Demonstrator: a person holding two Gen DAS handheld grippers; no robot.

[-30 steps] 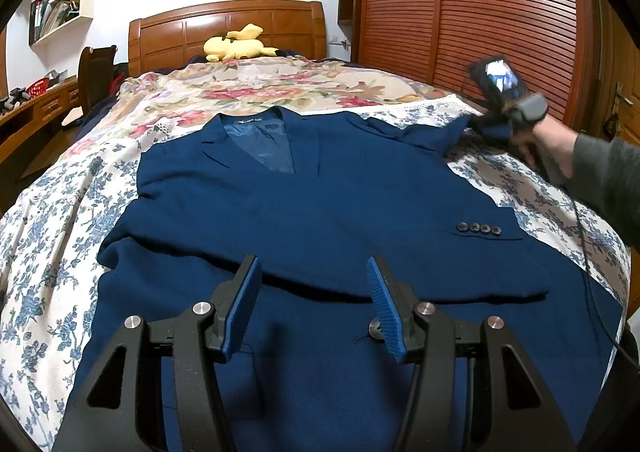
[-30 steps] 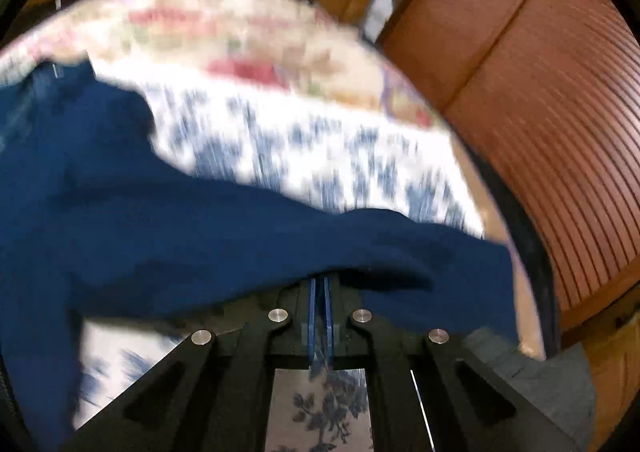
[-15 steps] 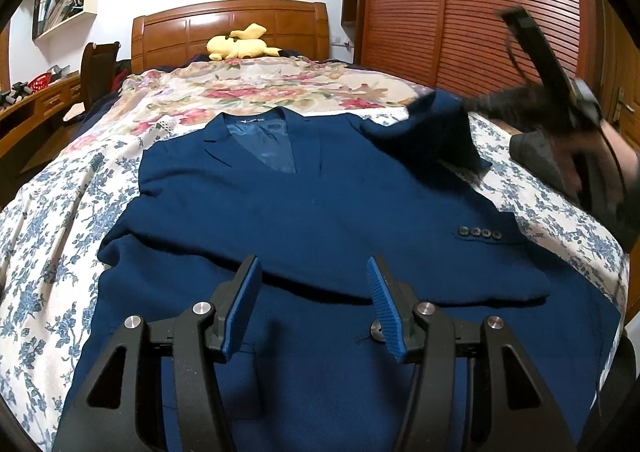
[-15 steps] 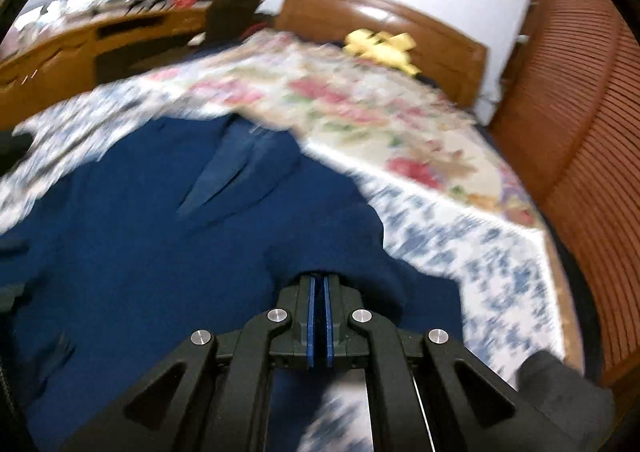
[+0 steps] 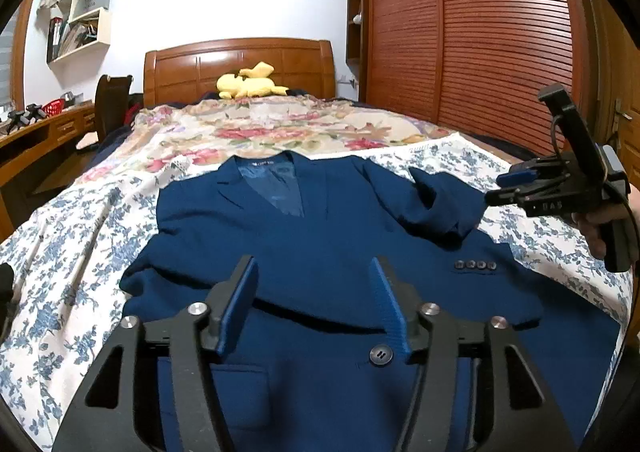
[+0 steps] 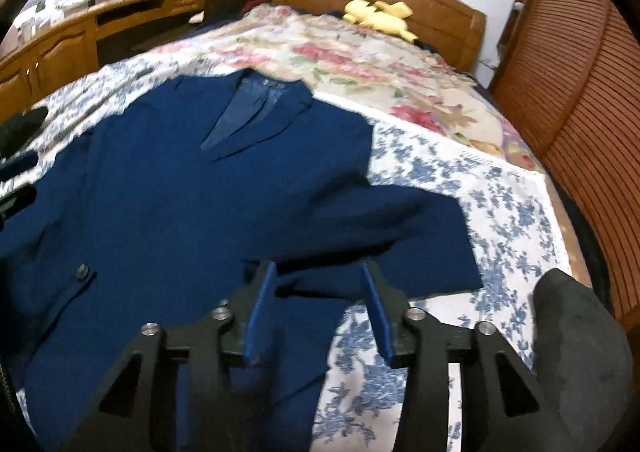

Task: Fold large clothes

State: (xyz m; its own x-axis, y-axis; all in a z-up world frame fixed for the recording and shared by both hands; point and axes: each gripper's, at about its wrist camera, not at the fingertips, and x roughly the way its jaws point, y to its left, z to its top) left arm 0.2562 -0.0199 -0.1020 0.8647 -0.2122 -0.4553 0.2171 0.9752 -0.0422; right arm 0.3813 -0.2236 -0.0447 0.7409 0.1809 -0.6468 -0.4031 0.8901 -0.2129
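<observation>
A navy blue suit jacket (image 5: 320, 244) lies face up on the bed, collar toward the headboard. Its right sleeve (image 5: 440, 203) is folded in over the chest, with several cuff buttons (image 5: 475, 264) showing lower down. My left gripper (image 5: 316, 296) is open and empty above the jacket's lower front. My right gripper (image 6: 318, 304) is open and empty just above the folded sleeve (image 6: 384, 219); in the left wrist view it (image 5: 520, 183) hovers at the bed's right side. The jacket (image 6: 168, 187) fills the left of the right wrist view.
The bed has a floral sheet (image 5: 80, 236) and a wooden headboard (image 5: 240, 63) with a yellow plush toy (image 5: 250, 83). A slatted wooden wardrobe (image 5: 480, 31) stands on the right. A desk (image 5: 36, 135) and chair (image 5: 112, 103) stand on the left.
My right gripper carried the sleeve end inward over the jacket, then opened and let it go. The sleeve now lies folded on the chest. The left gripper has stayed put.
</observation>
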